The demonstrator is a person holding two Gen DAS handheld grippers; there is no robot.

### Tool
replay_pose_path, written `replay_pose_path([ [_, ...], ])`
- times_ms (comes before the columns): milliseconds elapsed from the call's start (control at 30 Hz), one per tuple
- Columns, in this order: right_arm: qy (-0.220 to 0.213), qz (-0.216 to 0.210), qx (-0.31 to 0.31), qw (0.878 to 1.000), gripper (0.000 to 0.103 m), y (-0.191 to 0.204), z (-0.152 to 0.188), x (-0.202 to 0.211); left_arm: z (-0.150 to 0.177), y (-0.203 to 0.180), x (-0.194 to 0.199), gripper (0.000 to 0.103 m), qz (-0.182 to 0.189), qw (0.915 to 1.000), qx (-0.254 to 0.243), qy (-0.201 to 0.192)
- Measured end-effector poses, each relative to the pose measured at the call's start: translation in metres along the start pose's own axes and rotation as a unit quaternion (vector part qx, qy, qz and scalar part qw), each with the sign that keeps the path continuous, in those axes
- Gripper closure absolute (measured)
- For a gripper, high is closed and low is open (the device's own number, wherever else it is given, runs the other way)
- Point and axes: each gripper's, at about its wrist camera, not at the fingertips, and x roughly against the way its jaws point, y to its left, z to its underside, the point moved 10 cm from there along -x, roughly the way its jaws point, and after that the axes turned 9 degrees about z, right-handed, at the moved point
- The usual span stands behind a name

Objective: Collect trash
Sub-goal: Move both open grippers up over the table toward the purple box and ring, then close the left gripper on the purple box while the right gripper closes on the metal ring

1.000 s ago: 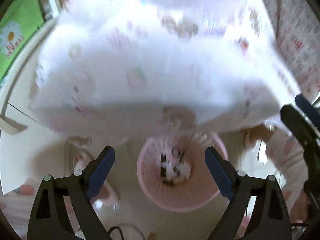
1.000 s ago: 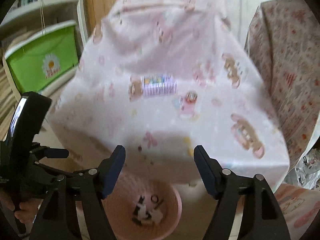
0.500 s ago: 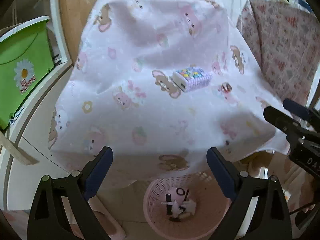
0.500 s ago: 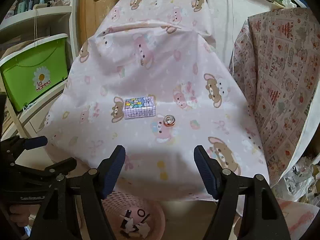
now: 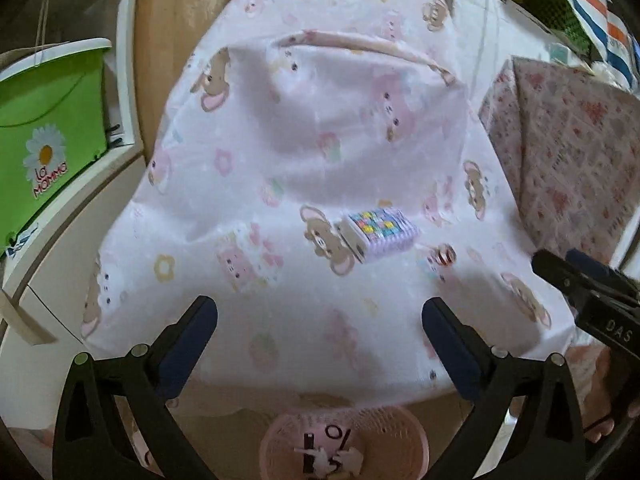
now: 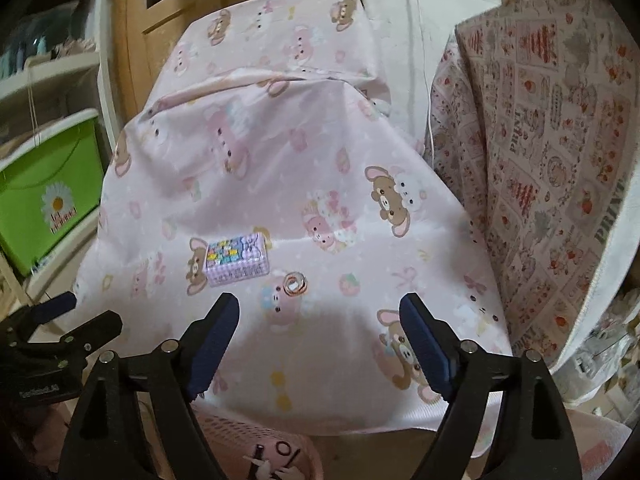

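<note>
We hold both the left gripper (image 5: 318, 322) and right gripper (image 6: 320, 318) wide and empty above the pink basket (image 5: 384, 430), ready. Beyond it on the tablecloth (image 6: 280, 140) lie a small box (image 6: 236, 260) and, perhaps, a wrapper (image 6: 295, 283).
</note>
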Motion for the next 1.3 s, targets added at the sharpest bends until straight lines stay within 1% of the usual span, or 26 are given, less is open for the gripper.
replay_pose_path([
  [100, 0.013, -0.003, -0.001, 1.000, 0.012, -0.002, -0.006, -0.013, -0.015, 0.009, 0.001, 0.001, -0.024, 0.9993, 0.013, -0.026],
  [167, 0.033, -0.008, 0.005, 0.999, 0.012, -0.001, -0.008, -0.026, -0.025, 0.013, 0.000, 0.001, -0.037, 0.9983, 0.012, -0.044],
  [233, 0.031, -0.002, 0.018, 0.999, 0.012, 0.001, -0.011, -0.037, -0.031, 0.018, -0.001, 0.001, -0.051, 0.9967, 0.009, -0.062],
  [267, 0.029, 0.001, 0.033, 0.999, 0.012, 0.004, -0.013, -0.042, -0.033, 0.019, -0.001, 0.001, -0.054, 0.9962, 0.007, -0.069],
  [333, 0.033, -0.007, 0.066, 0.997, 0.012, 0.015, -0.014, -0.053, -0.034, 0.021, -0.003, 0.001, -0.047, 0.9960, 0.006, -0.075],
  [433, 0.036, -0.014, 0.087, 0.995, 0.012, 0.026, -0.013, -0.070, -0.031, 0.023, -0.005, 0.001, -0.041, 0.9964, 0.004, -0.075],
  [567, 0.053, -0.030, 0.068, 0.996, 0.012, 0.031, -0.009, -0.091, -0.025, 0.025, -0.011, 0.001, -0.058, 0.9963, -0.001, -0.064],
  [633, 0.053, -0.019, 0.062, 0.996, 0.012, 0.031, -0.007, -0.098, -0.023, 0.027, -0.012, 0.001, -0.070, 0.9955, -0.002, -0.065],
  [700, 0.053, -0.011, 0.070, 0.996, 0.012, 0.034, -0.007, -0.103, -0.020, 0.027, -0.016, 0.001, -0.063, 0.9965, 0.000, -0.055],
  [767, 0.057, -0.008, 0.087, 0.994, 0.013, 0.041, -0.005, -0.107, -0.016, 0.026, -0.022, 0.001, -0.057, 0.9977, -0.001, -0.036],
  [867, 0.071, -0.004, 0.103, 0.992, 0.020, 0.046, 0.002, -0.116, -0.011, 0.026, -0.025, 0.001, -0.059, 0.9978, -0.005, -0.028],
  [933, 0.093, -0.004, 0.098, 0.991, 0.030, 0.045, 0.009, -0.125, -0.009, 0.026, -0.026, 0.001, -0.060, 0.9978, -0.008, -0.027],
  [1000, 0.106, -0.005, 0.088, 0.990, 0.034, 0.044, 0.012, -0.131, -0.006, 0.026, -0.027, 0.001, -0.062, 0.9978, -0.010, -0.023],
  [1100, 0.109, -0.003, 0.078, 0.991, 0.047, 0.040, 0.013, -0.136, -0.001, 0.027, -0.027, 0.001, -0.067, 0.9975, -0.014, -0.019],
  [1167, 0.106, 0.001, 0.081, 0.991, 0.048, 0.039, 0.012, -0.137, 0.003, 0.028, -0.029, 0.001, -0.069, 0.9975, -0.010, -0.011],
  [1200, 0.107, 0.000, 0.084, 0.991, 0.050, 0.040, 0.012, -0.138, 0.005, 0.030, -0.032, 0.001, -0.070, 0.9976, -0.003, -0.004],
  [1233, 0.105, 0.000, 0.085, 0.991, 0.058, 0.040, 0.012, -0.139, 0.008, 0.031, -0.033, 0.001, -0.067, 0.9977, 0.003, 0.001],
  [1267, 0.101, 0.000, 0.089, 0.991, 0.064, 0.042, 0.011, -0.138, 0.011, 0.032, -0.035, 0.001, -0.065, 0.9978, 0.009, 0.005],
  [1300, 0.099, -0.001, 0.094, 0.991, 0.074, 0.042, 0.010, -0.137, 0.013, 0.033, -0.035, 0.001, -0.067, 0.9977, 0.011, 0.005],
])
